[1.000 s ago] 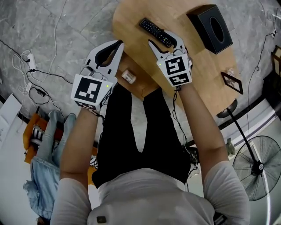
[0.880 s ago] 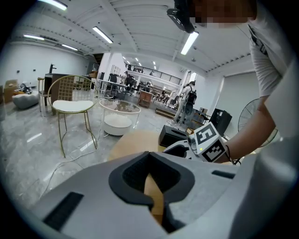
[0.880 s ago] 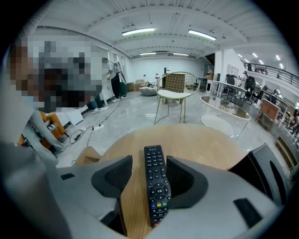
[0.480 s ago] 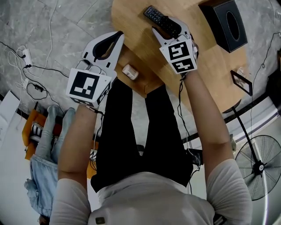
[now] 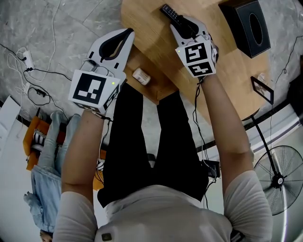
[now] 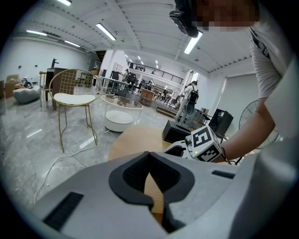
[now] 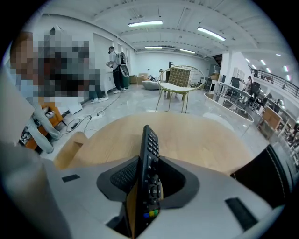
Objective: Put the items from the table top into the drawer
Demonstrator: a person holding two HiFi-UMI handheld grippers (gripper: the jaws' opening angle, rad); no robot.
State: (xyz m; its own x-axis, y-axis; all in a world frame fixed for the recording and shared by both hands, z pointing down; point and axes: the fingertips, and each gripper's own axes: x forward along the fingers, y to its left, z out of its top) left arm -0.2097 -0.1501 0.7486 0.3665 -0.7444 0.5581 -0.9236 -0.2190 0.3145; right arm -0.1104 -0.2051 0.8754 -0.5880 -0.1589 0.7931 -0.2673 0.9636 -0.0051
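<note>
Right gripper (image 5: 185, 24) has slid further over the remote control (image 5: 170, 12) since a second ago; its jaws have just been closing and now clamp the remote, tipped on its edge, at the far part of the table (image 5: 151, 33). Left gripper (image 5: 129, 32): jaws together, nothing between them, at the table's near left edge. Drawer (image 5: 158, 87) open under the table edge, holding one small white object (image 5: 141, 76). Black tissue box (image 5: 251, 26) at the right; contents unseen.
</note>
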